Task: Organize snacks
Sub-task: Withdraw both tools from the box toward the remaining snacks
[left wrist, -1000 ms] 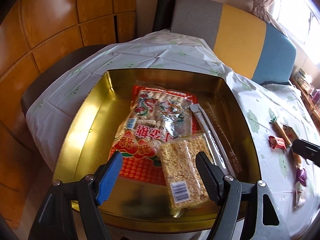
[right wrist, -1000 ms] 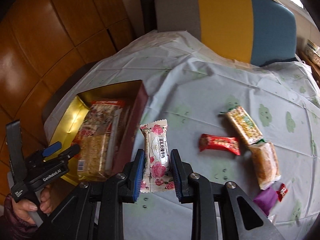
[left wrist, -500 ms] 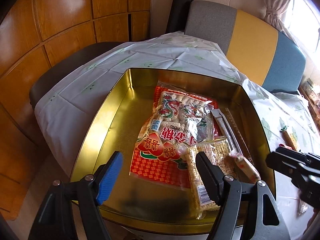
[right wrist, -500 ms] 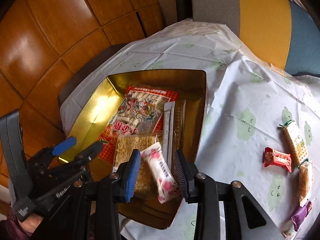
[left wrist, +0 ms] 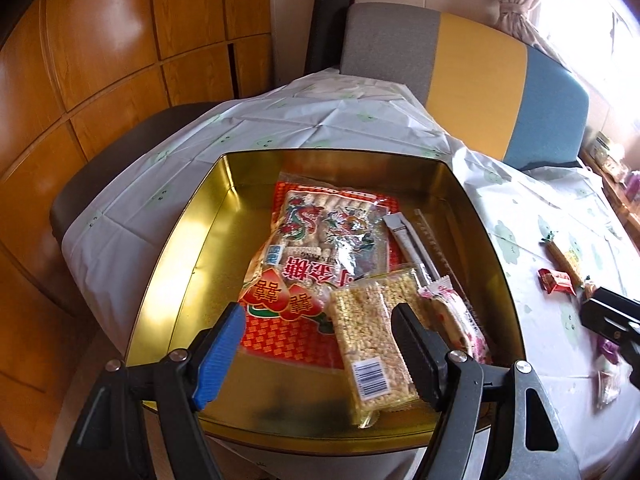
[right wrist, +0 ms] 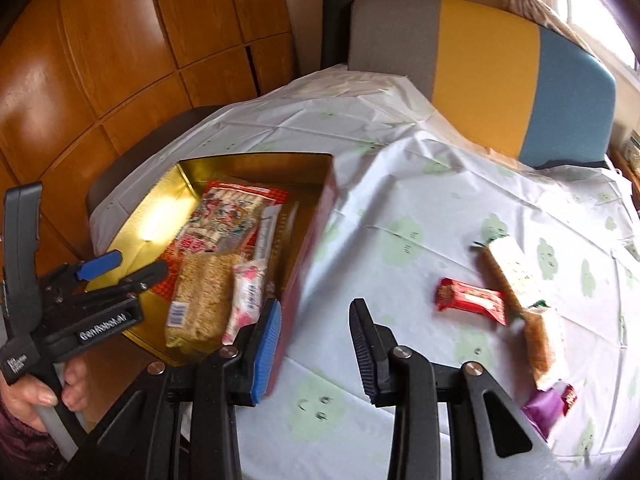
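Note:
A gold tin (left wrist: 188, 248) holds a large red sweets bag (left wrist: 320, 248), a puffed-rice bar (left wrist: 360, 340), a pink rose packet (left wrist: 452, 312) along the bar's right side, and a thin silver stick (left wrist: 408, 240). My left gripper (left wrist: 316, 354) hangs open over the tin's near end, above the rice bar and holding nothing. In the right wrist view, my right gripper (right wrist: 316, 354) is open and empty over the tablecloth, just right of the tin's red outer wall (right wrist: 304, 276). The pink packet (right wrist: 248, 296) lies inside the tin.
Loose snacks lie on the white cloth to the right: a red bar (right wrist: 470, 300), a green-ended rice bar (right wrist: 508, 268), a brown bar (right wrist: 544, 344) and a purple sweet (right wrist: 542, 410). A grey, yellow and blue chair back (right wrist: 480, 68) stands behind the table. A hand (right wrist: 36, 396) holds the left gripper.
My right gripper carried the pink packet from the cloth into the tin, let go of it, and drew back right over the table. The left gripper stayed open over the tin.

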Available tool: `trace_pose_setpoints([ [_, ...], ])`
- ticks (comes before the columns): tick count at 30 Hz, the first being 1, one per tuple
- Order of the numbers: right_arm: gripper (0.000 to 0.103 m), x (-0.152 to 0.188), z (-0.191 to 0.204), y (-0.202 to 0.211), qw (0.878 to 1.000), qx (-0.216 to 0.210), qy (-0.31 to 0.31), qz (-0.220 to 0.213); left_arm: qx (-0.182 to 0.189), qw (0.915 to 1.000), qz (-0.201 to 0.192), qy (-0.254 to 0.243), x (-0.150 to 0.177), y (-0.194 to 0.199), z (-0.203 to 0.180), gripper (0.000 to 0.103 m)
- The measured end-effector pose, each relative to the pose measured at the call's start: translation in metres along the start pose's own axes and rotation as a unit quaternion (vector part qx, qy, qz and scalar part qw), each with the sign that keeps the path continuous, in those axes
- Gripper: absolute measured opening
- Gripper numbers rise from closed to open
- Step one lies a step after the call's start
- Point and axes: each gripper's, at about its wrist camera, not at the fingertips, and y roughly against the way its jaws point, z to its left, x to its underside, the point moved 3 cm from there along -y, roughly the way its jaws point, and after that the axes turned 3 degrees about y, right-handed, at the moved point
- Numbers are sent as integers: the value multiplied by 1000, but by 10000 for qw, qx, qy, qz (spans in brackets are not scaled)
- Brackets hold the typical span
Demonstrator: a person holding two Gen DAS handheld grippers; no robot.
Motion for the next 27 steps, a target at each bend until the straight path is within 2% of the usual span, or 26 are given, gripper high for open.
trace_pose_setpoints([
  [13, 36, 51, -100, 42, 9936, 861, -727, 51, 153, 9992, 16, -372, 3, 7, -27, 75],
  [20, 37, 81, -168, 74, 9788, 1453, -1443, -1, 240, 9977, -11, -631, 2, 10, -50, 75],
  [23, 37, 89, -192, 87, 9710, 1671, -1709, -53, 329, 9965, 54, -765, 3, 10, -61, 71],
  [27, 37, 94, -214, 97, 9619, 2015, -1847, -44, 475, 9942, 85, -961, 3, 12, -77, 71],
])
